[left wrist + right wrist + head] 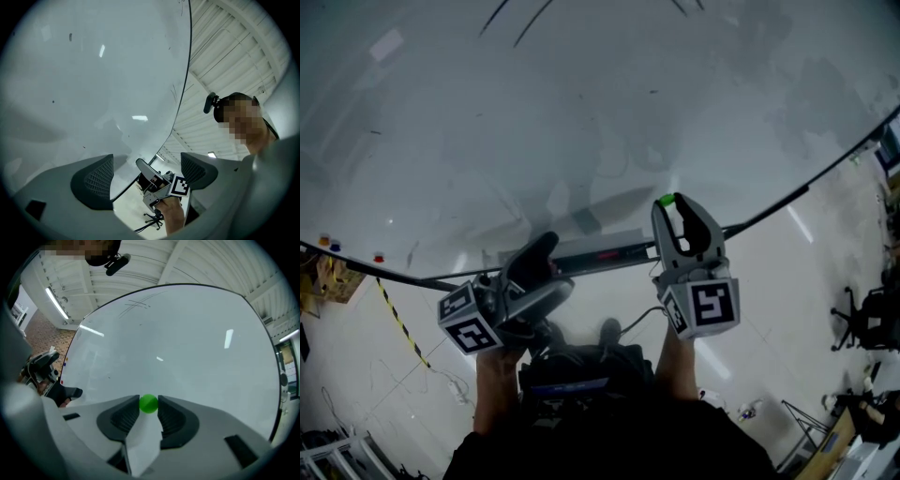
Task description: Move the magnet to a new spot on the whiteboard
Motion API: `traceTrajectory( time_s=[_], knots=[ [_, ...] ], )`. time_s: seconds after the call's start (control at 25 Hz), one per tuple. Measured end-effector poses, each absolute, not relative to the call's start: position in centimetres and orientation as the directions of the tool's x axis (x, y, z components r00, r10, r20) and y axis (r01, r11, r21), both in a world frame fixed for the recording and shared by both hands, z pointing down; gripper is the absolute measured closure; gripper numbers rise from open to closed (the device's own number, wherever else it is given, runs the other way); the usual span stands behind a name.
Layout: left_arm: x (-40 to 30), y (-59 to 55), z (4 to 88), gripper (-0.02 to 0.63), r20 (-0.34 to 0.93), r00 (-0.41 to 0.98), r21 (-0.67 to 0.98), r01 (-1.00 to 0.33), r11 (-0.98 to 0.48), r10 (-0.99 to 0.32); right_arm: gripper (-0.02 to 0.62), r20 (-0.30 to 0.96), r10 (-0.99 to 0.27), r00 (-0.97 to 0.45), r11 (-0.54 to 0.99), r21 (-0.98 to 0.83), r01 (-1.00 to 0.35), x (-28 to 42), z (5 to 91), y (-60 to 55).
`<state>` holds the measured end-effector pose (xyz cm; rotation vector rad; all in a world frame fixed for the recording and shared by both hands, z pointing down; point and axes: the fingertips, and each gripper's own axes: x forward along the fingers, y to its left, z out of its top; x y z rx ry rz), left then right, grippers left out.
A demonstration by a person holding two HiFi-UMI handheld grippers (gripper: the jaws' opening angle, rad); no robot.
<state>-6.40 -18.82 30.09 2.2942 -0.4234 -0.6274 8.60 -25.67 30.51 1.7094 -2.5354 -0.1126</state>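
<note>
Whiteboard fills the upper part of the head view, its dark lower edge curving across the picture with pale floor below it and an office chair off to the right. The right gripper is raised to the board just above that edge, with the small green magnet at the tips of its jaws. The left gripper hangs lower and to the left, clear of the magnet. In the left gripper view the jaws stand wide apart with nothing between them: only the board's edge, the ribbed ceiling and, farther off, the other gripper show through the gap, so this hand takes no part for now. In the right gripper view the ribbed pads sit narrowly apart and close on either side of the green magnet, which fills the gap at their tips, so it looks firmly pinched. Behind it lies a wide stretch of bare board marked only by a few faint pen strokes near the top. No view shows whether the magnet's back is touching the board or has been pulled just off it. Judging by this, the grasp is made and the carry is the step in hand: the next move calls for taking the magnet to another bare part of the board, setting it flat against the face, and only then parting the jaws so that it clings rather than drops
</note>
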Motion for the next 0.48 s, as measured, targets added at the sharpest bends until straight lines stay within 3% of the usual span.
traceTrajectory(
  time_s=[0.48],
  knots=[
    [-8.1, -18.9, 30.3, 0.164, -0.305, 0.821, 0.711, -0.140, -0.689, -0.482, 0.445, 0.020, -0.951, -0.310, 0.309, 0.170, -0.936, 6.7, 31.6, -27.7]
  ],
)
